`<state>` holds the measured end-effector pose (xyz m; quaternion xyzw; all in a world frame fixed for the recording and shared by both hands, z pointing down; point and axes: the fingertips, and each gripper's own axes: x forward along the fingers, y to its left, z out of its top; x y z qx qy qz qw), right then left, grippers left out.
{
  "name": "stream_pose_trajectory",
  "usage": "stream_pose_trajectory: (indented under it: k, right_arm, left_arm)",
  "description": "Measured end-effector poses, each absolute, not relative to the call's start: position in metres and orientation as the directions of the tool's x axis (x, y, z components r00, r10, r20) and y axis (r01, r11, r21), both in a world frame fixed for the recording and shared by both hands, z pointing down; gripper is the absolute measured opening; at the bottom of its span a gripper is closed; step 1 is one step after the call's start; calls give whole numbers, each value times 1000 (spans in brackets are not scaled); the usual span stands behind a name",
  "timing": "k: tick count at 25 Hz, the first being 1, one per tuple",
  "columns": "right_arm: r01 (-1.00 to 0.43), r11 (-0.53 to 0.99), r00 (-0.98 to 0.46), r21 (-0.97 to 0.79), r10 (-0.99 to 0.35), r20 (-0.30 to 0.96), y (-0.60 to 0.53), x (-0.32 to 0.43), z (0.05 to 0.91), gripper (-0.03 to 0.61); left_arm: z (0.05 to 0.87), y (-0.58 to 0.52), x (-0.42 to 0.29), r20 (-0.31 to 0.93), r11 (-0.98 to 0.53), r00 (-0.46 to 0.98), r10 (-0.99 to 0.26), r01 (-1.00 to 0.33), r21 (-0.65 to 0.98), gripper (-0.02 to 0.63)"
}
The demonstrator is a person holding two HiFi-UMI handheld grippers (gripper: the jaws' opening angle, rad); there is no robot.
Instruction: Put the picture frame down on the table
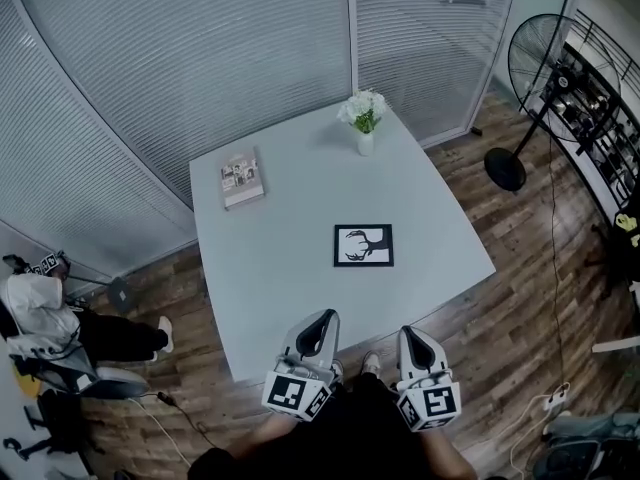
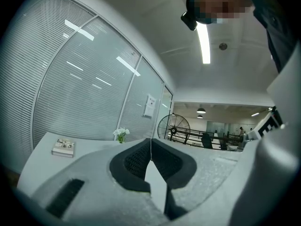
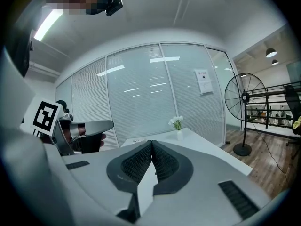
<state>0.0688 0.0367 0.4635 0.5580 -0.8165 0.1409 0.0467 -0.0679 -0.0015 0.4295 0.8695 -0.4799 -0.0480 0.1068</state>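
Both hand-held grippers closed (pic frame on tbl).

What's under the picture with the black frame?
The picture frame lies flat on the pale table, so the tabletop is under it. The frame covers that spot, so anything thin beneath it cannot be seen.

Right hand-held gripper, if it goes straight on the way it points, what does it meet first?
Probably the white table, perhaps near the picture frame lying on it; the right hand-held gripper itself hides that spot.
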Motion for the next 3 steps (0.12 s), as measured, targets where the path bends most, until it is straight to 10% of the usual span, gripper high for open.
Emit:
stream_pose_trajectory:
  k: [3]
  right_arm:
    - [-920, 347, -383, -181, -892, 238, 40, 67, 462, 12]
  left_arm:
    - [426, 1, -65, 19, -520, 538, -842, -822, 232, 20]
